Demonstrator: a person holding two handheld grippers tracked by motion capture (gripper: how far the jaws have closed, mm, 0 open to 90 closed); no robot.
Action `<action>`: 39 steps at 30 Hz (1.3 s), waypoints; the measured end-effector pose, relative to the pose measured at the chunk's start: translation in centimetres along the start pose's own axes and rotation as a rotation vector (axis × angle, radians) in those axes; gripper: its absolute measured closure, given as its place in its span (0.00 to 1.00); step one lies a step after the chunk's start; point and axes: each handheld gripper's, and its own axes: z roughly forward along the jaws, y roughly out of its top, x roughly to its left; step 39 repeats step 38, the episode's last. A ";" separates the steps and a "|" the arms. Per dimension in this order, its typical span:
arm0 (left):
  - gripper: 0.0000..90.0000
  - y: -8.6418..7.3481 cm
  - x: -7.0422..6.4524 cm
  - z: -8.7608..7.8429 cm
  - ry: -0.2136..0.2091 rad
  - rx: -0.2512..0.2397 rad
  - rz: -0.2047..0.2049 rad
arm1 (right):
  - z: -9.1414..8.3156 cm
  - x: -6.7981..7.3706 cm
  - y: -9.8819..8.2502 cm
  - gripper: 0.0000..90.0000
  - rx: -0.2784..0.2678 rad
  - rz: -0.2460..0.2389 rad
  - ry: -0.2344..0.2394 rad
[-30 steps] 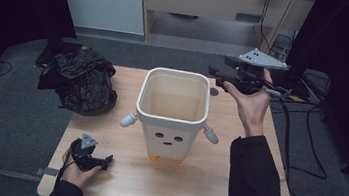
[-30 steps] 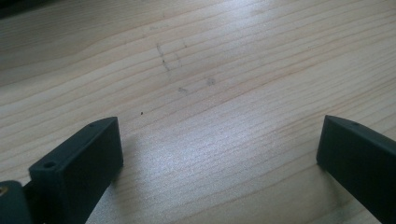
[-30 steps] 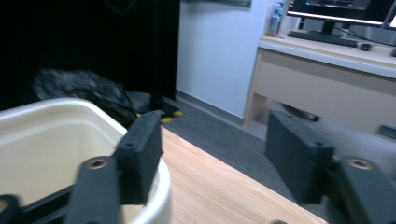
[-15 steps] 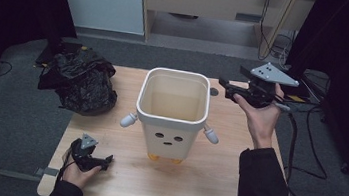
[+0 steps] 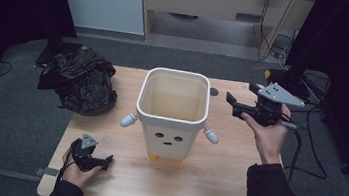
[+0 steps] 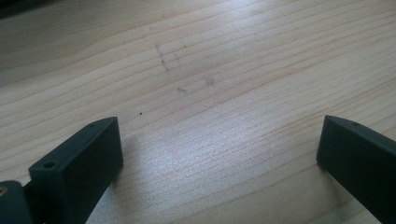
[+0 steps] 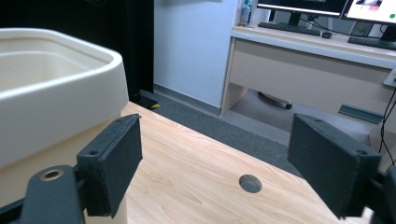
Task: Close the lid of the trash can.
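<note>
A white bin with a drawn face, small arms and orange feet stands upright in the middle of the wooden table. Its inside looks empty. My right gripper hovers to the right of the bin's rim, jaws pointing left at it. Its jaws have just been opening and now stand open with nothing between them. In the right gripper view the right gripper has the bin close at its left. My left gripper rests at the table's front left. In its own view the left gripper is open over bare wood.
A crumpled black plastic bag lies on the table's back left corner. A round hole is in the tabletop behind the bin's right side, seen also as the hole. Cables trail off the right edge. A desk stands beyond.
The right hand has carried its gripper to the right and lower, away from the bin's back right corner, and its jaws have spread wider. The left hand has stayed put.
</note>
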 end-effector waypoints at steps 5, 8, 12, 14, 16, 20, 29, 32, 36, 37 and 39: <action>0.00 0.0 0.0 0.0 -0.001 0.000 0.001 | -1.1 0.5 -1.8 0.16 -0.006 -0.002 0.002; 0.00 0.0 0.0 0.0 -0.001 0.000 0.001 | -1.7 0.6 -3.5 0.15 0.001 -0.011 0.004; 0.00 0.0 0.0 0.0 0.000 -0.001 -0.001 | -2.3 0.5 -5.6 0.16 0.015 -0.001 0.009; 0.00 0.0 0.0 0.0 0.001 -0.001 0.000 | -2.5 0.5 -6.4 0.16 0.021 0.006 0.010; 0.00 0.0 0.0 0.0 0.000 -0.001 -0.001 | -2.6 0.5 -7.2 0.15 0.028 0.008 0.005; 0.00 0.0 -0.1 0.0 0.000 -0.001 -0.001 | -2.9 0.6 -8.7 0.15 0.050 0.012 0.007; 0.00 0.0 0.0 0.0 -0.001 -0.001 0.000 | -3.5 0.4 -13.0 0.16 0.141 0.016 0.008; 0.00 0.0 0.0 0.0 -0.005 -0.001 0.003 | -3.6 0.4 -14.6 0.15 0.175 0.020 0.008; 0.00 0.0 0.0 0.0 -0.008 -0.001 0.006 | -4.1 0.1 -16.8 0.14 0.240 0.021 -0.022; 0.00 0.0 0.0 0.0 -0.008 -0.001 0.006 | -4.3 -0.1 -17.3 0.13 0.260 0.019 -0.026; 0.00 0.0 0.0 0.0 -0.008 -0.001 0.006 | -4.4 -0.2 -17.9 0.13 0.277 0.031 -0.027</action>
